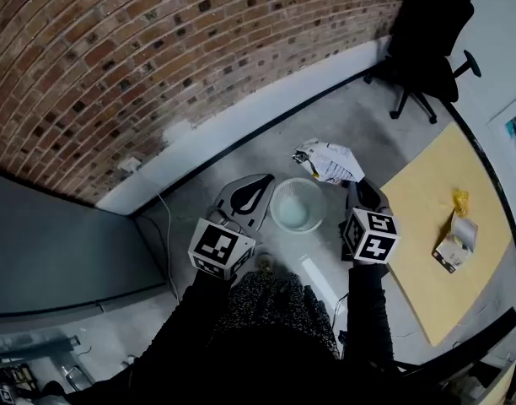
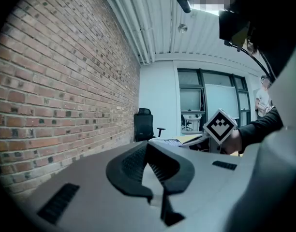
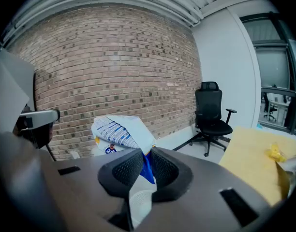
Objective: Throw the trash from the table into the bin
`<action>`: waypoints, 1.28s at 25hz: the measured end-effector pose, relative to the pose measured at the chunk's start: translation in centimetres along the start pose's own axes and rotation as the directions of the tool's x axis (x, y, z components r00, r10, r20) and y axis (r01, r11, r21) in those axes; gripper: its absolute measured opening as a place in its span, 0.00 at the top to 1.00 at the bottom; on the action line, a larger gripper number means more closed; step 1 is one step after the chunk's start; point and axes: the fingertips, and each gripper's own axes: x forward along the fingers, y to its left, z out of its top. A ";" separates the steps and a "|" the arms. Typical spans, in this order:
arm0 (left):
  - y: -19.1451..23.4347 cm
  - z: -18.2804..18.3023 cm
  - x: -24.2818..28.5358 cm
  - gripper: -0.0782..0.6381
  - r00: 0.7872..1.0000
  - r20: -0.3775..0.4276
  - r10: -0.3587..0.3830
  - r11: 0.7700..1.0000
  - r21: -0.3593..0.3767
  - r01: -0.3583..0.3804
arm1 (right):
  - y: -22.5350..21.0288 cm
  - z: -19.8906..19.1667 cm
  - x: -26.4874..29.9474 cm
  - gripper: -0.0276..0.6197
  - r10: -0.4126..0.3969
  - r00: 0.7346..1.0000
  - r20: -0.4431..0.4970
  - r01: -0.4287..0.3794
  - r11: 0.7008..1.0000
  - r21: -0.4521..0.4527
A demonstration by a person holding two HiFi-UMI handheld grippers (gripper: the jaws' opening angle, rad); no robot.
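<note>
The lower part of the head view is covered by the person's dark speckled clothing and sleeves. The pale wooden table (image 1: 427, 260) is cut off at the right edge, and the inside of the bin is too washed out to read.

There are two grippers, one bin and one black office chair (image 1: 428, 36). Two pieces lie on the table: a small yellow crumpled scrap (image 1: 460, 199) and a white and brown carton (image 1: 454, 245).

The right gripper (image 1: 359, 186) (image 3: 145, 161) pinches a crumpled white paper wrapper with blue print (image 1: 328, 160) (image 3: 120, 129). The wrapper's lower end is hidden between the jaws. It sits right of centre in the head view, just up and right of the round white plastic bin (image 1: 276, 213), which stands on grey floor.

The left gripper (image 1: 256, 191) (image 2: 148, 151), left of the bin, has its jaws pressed together at the tips with nothing between them.
</note>
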 end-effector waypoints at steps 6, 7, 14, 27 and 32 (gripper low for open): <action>2.7 -4.4 2.0 0.90 0.998 -0.028 -0.050 0.997 -0.058 0.049 | 2.4 -2.9 3.7 0.87 -0.001 0.999 -0.040 0.002 0.999 0.037; 3.1 -5.3 2.3 0.90 0.998 -0.031 -0.054 0.997 -0.063 0.052 | 2.7 -3.6 4.3 0.87 0.003 0.999 -0.048 -0.001 0.999 0.037; 5.2 -11.8 5.0 0.90 0.993 -0.083 -0.079 0.992 -0.101 0.070 | 2.3 -9.6 9.3 0.87 -0.020 0.993 -0.114 0.026 0.999 0.048; 6.0 -25.7 8.3 0.90 0.977 -0.198 -0.083 0.986 -0.161 0.051 | 0.2 -22.3 14.5 0.87 -0.048 0.966 -0.253 0.071 0.994 0.085; 6.3 -30.1 9.3 0.90 0.968 -0.235 -0.092 0.979 -0.199 0.045 | 0.0 -26.6 16.6 0.87 -0.037 0.952 -0.304 0.070 0.993 0.098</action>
